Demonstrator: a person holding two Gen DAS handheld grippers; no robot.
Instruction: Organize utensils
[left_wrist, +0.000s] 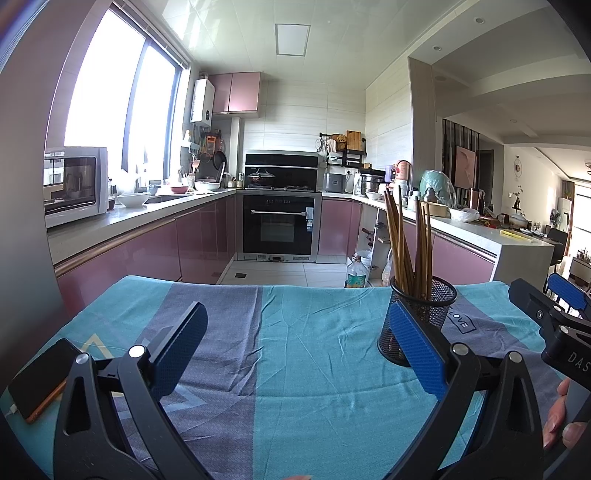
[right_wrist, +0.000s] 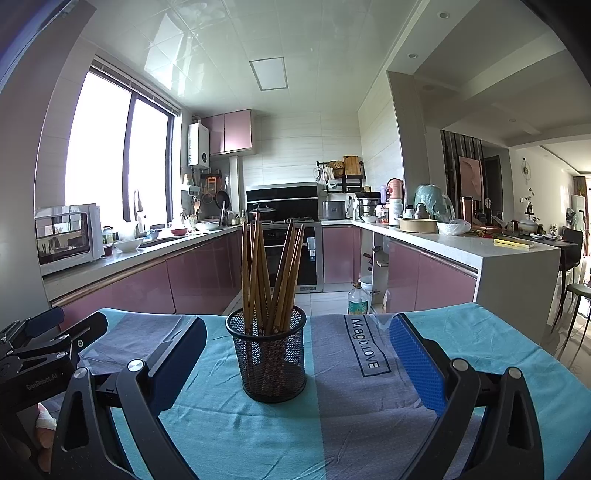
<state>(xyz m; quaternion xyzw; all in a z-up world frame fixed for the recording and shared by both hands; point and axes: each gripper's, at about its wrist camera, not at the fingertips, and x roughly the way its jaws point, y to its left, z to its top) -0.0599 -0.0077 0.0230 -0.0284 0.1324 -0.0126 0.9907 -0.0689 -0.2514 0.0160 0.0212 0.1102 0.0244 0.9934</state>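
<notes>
A black mesh cup (right_wrist: 271, 356) stands upright on the blue striped cloth (right_wrist: 354, 417), holding several brown wooden chopsticks (right_wrist: 269, 273). My right gripper (right_wrist: 297, 363) is open, its blue-padded fingers either side of the cup but nearer the camera, apart from it. In the left wrist view the same cup (left_wrist: 424, 314) stands right of centre, partly behind my right-hand finger pad (left_wrist: 417, 350). My left gripper (left_wrist: 295, 350) is open with nothing between its fingers. The right gripper (left_wrist: 550, 314) shows at the far right edge, and a person's hand (left_wrist: 561, 417) below it.
A dark phone (left_wrist: 40, 380) with a cable lies on the cloth's left corner. The left gripper's body (right_wrist: 33, 354) sits at the left of the right wrist view. Beyond the table's far edge are the kitchen floor, pink cabinets, an oven (left_wrist: 279, 225) and a bottle (right_wrist: 357, 299).
</notes>
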